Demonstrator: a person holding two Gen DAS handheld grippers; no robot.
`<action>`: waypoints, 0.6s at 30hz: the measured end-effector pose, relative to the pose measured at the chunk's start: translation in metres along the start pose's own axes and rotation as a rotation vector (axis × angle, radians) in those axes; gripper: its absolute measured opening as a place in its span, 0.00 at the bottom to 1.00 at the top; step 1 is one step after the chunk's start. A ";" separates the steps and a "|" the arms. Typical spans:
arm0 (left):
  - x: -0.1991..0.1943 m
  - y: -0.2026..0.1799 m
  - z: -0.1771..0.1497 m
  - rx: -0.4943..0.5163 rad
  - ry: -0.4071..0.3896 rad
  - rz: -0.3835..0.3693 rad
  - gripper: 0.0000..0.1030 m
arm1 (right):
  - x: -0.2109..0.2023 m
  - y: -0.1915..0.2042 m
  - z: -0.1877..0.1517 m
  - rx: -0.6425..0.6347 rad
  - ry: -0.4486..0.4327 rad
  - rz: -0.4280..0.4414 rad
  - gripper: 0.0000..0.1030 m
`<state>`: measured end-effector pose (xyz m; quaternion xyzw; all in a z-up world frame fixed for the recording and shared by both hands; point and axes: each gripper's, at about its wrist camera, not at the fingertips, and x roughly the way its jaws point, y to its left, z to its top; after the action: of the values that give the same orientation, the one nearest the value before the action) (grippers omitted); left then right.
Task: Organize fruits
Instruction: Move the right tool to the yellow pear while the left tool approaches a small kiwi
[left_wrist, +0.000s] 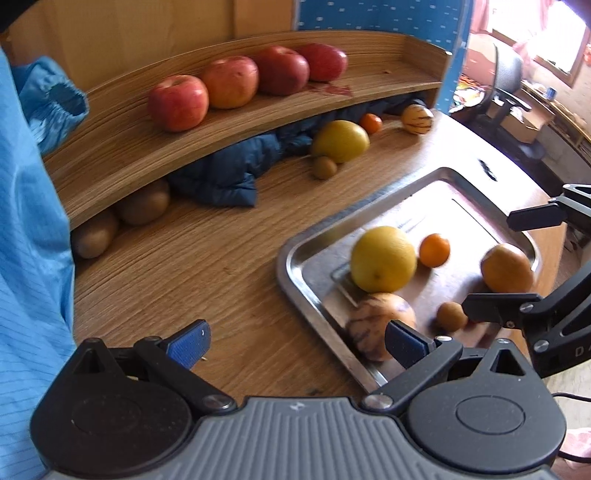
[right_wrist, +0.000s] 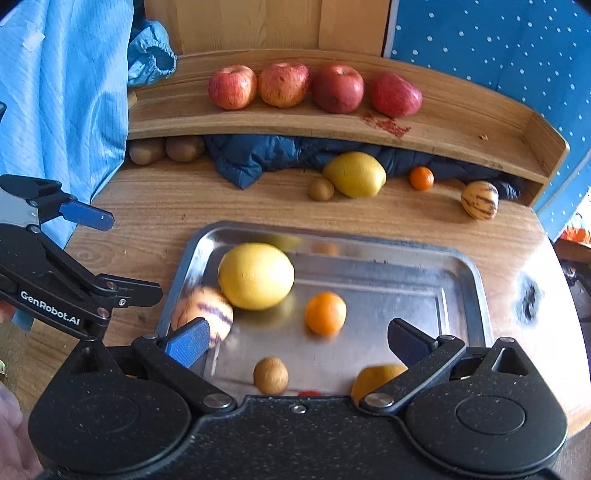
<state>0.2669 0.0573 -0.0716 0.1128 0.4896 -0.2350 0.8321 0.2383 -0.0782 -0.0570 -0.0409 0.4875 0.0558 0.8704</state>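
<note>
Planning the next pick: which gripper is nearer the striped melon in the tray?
Left. The left gripper has one of its fingers right beside the striped melon; the right gripper hovers over the tray's middle.
</note>
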 end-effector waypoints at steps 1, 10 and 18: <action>0.002 0.001 0.002 -0.009 0.001 0.008 0.99 | 0.001 -0.001 0.002 -0.005 -0.004 0.000 0.99; 0.020 0.000 0.031 -0.078 -0.004 0.060 0.99 | 0.012 -0.023 0.016 -0.004 -0.031 -0.006 0.99; 0.041 -0.016 0.053 -0.126 -0.006 0.070 0.99 | 0.023 -0.052 0.021 0.036 -0.041 -0.032 0.99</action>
<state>0.3158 0.0099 -0.0804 0.0767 0.4968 -0.1747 0.8466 0.2749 -0.1256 -0.0645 -0.0318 0.4697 0.0337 0.8816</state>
